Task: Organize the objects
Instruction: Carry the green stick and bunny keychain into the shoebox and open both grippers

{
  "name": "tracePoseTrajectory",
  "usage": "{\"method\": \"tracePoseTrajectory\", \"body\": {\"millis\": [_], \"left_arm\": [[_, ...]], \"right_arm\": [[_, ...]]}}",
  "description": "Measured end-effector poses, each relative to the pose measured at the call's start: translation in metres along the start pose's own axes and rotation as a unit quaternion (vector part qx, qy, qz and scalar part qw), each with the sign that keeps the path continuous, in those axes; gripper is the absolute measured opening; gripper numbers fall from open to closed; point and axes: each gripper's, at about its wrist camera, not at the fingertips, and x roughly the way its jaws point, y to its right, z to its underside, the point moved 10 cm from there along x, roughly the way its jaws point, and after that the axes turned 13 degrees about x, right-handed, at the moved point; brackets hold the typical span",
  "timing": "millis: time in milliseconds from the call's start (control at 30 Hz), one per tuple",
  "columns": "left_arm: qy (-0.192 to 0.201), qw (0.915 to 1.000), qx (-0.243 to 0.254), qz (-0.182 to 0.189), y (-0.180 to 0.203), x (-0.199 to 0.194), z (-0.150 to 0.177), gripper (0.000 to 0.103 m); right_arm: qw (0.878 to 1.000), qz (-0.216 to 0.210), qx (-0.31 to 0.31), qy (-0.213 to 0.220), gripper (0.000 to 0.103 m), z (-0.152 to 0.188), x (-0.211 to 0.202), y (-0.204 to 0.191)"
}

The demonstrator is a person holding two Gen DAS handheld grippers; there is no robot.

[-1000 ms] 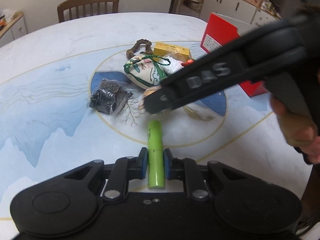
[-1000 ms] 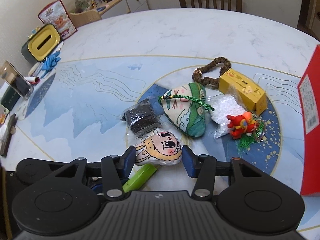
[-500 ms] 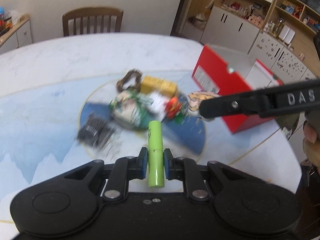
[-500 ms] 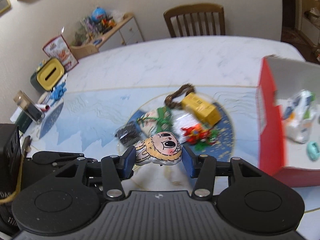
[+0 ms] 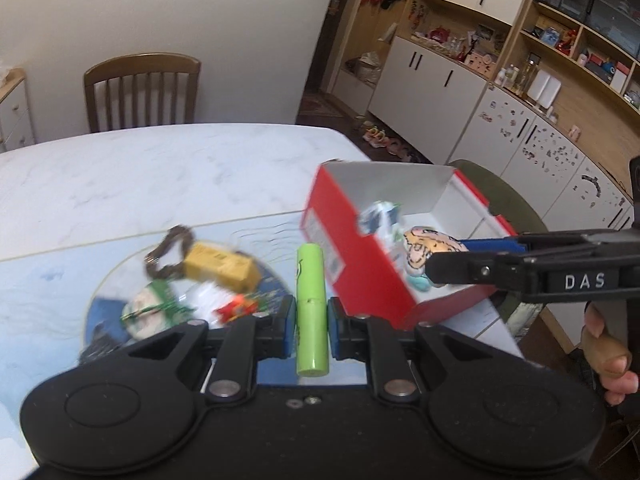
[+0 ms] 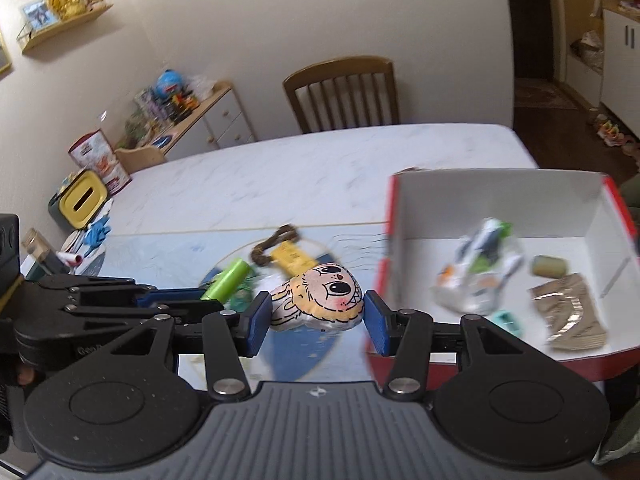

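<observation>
Transport step. My left gripper (image 5: 311, 322) clamps lime-green plastic cylinder tube (image 5: 311, 304); right gripper (image 6: 316, 316) clamps cartoon-face plush pouch (image 6: 318, 298), both airborne just beside open red cardboard box (image 6: 592, 362). Next: carry over rim, release inside.

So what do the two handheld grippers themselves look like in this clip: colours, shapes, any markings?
Both are matte black plastic. The left gripper has a broad body with two round discs, angular linkage arms with silver pivot screws, and blue pads. The right gripper matches, with a ribbed grey centre panel and blue pads; its side carries white letters "DAS" in the left wrist view. No sleeve or cable is clearly visible.
</observation>
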Motion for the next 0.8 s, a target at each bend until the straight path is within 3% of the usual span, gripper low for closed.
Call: {"method": "tracePoseTrajectory", "body": {"millis": [467,800], "left_arm": [[-0.019,0.9985,0.038,0.034,0.087,0.056,-0.047,0.015],[-0.053,0.9961,0.055,0.043,0.116,0.118,-0.074,0.015]], "right_arm": [[0.996,0.067,0.028,0.042,0.049,-0.030,-0.037,0.123],[0.993,0.114,0.020,0.032,0.049,-0.047,-0.022,0.184]]}}
